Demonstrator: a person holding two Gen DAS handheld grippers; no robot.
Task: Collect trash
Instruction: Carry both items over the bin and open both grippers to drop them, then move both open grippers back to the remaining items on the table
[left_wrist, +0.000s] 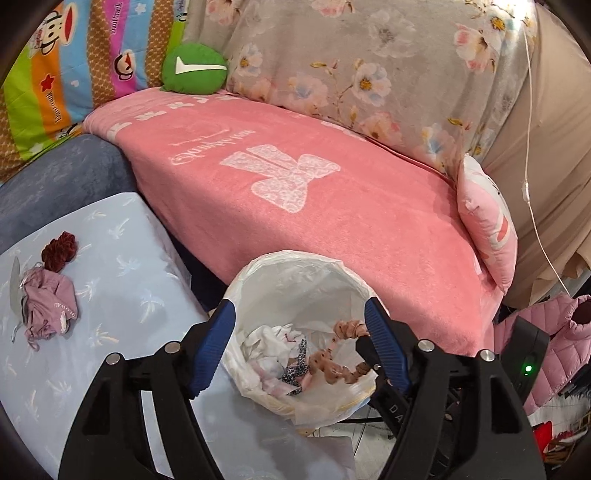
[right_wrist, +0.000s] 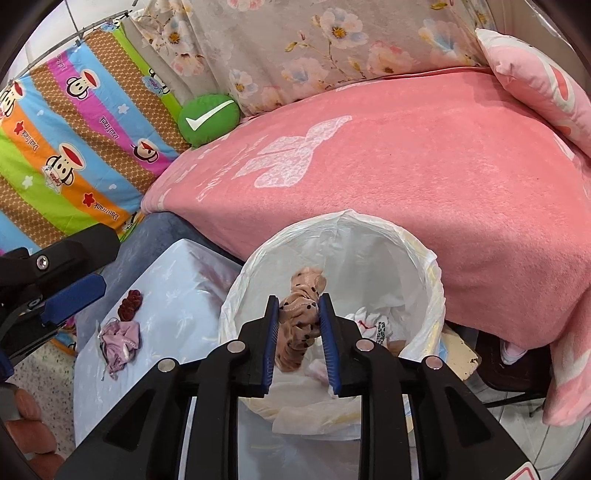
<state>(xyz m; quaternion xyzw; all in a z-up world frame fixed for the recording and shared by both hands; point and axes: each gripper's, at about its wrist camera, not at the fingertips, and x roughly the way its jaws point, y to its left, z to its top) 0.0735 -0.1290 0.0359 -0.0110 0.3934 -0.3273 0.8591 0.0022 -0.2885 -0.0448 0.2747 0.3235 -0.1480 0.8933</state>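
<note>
The left gripper (left_wrist: 300, 343) stands wide open, released, above the trash bin (left_wrist: 258, 266); nothing is between its blue pads. The right gripper (right_wrist: 298, 328) is narrow and grasps a tan dotted scrunchie (right_wrist: 300, 314) over the bin mouth, with both pads touching the fabric. In the right wrist view, at 9 o'clock of the bin, a dark red scrunchie (right_wrist: 130, 304) and a crumpled mauve cloth (right_wrist: 122, 345) lie on the pale blue table (right_wrist: 177, 280). The pink blanket (right_wrist: 406, 177) edge runs close behind the bin, from 12 to 3 o'clock.

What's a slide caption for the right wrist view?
Right hand-held gripper holds beige dotted scrunchie over lined bin.
</note>
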